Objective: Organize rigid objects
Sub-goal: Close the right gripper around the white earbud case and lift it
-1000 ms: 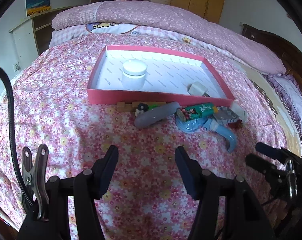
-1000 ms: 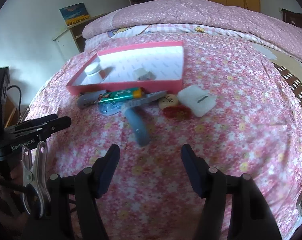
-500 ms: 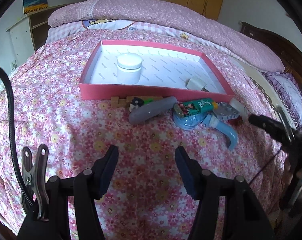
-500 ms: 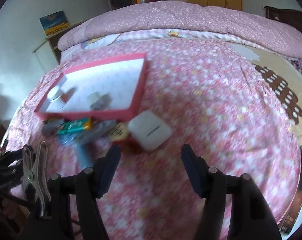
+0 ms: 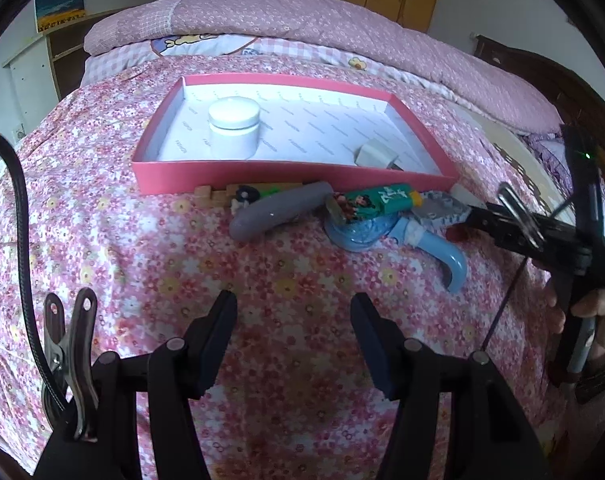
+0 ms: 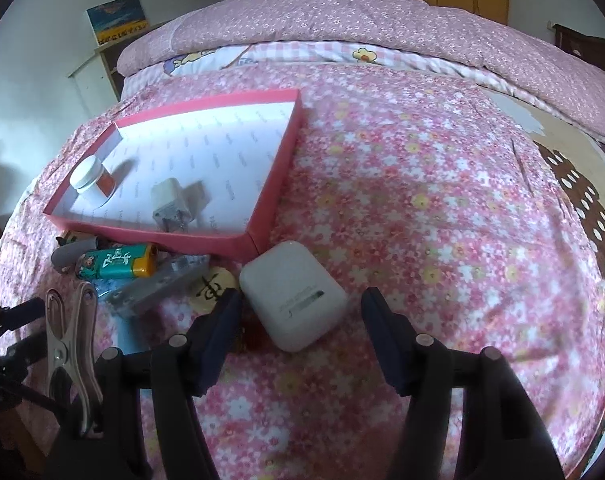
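The white case (image 6: 293,295) sits on the bed (image 6: 442,216) right by the red box (image 6: 238,245) corner, and we've got our right gripper (image 6: 300,338) around it, jaws wide, not touching. Our left gripper (image 5: 293,340) hangs wide open too, well short of the lighter (image 5: 372,199) and grey handle (image 5: 276,211).

Black left gripper (image 5: 293,334) and right gripper (image 6: 300,330) with dark-blue pads, silver pivot screws, a steel clip, black cable, bare-skinned hand (image 5: 594,320).
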A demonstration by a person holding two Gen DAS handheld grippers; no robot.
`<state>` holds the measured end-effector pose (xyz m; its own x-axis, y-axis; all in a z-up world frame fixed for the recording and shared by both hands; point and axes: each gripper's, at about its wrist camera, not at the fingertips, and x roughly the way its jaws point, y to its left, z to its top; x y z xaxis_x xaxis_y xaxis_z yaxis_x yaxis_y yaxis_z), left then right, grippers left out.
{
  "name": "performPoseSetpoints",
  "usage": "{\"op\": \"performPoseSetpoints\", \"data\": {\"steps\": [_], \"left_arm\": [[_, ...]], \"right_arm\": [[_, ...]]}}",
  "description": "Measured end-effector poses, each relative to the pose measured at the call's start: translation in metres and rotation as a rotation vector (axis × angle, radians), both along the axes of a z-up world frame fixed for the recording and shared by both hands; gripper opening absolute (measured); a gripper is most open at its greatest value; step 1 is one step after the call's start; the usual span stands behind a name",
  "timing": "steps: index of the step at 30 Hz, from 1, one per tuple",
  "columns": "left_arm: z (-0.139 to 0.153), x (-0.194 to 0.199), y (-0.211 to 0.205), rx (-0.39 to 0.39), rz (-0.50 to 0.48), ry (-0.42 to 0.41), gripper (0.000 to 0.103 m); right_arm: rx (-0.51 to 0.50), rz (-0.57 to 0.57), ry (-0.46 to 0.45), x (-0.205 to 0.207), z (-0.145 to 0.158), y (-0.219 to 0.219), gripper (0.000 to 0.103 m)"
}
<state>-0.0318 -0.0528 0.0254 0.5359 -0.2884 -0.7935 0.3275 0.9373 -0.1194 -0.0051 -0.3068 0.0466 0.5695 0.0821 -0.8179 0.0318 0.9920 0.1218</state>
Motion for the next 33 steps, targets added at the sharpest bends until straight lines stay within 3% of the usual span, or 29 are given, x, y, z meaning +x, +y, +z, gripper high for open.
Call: {"op": "performPoseSetpoints", "data": {"steps": [6,9,24,33], "left_arm": [[0.001,-0.003,-0.009,0.008,-0.018,0.001,0.062],[0.002,-0.004,-0.013,0.008,-0.029,-0.004,0.062],[0.011,-0.011,-0.026,0.001,-0.051,-0.011,0.062],[0.014,-0.01,-0.058,-0.054,-0.114,-0.002,0.062]], "right_arm": [[-0.016,0.023,-0.008,0.009,-0.007,0.002,0.063],[-0.026,0.024,-0.017,0.008,-0.006,0.002,0.055],[0.023,0.006,-0.057,-0.008,0.004,-0.006,0.055],[0.045,-0.03,-0.034,-0.035,0.013,-0.015,0.055]]}}
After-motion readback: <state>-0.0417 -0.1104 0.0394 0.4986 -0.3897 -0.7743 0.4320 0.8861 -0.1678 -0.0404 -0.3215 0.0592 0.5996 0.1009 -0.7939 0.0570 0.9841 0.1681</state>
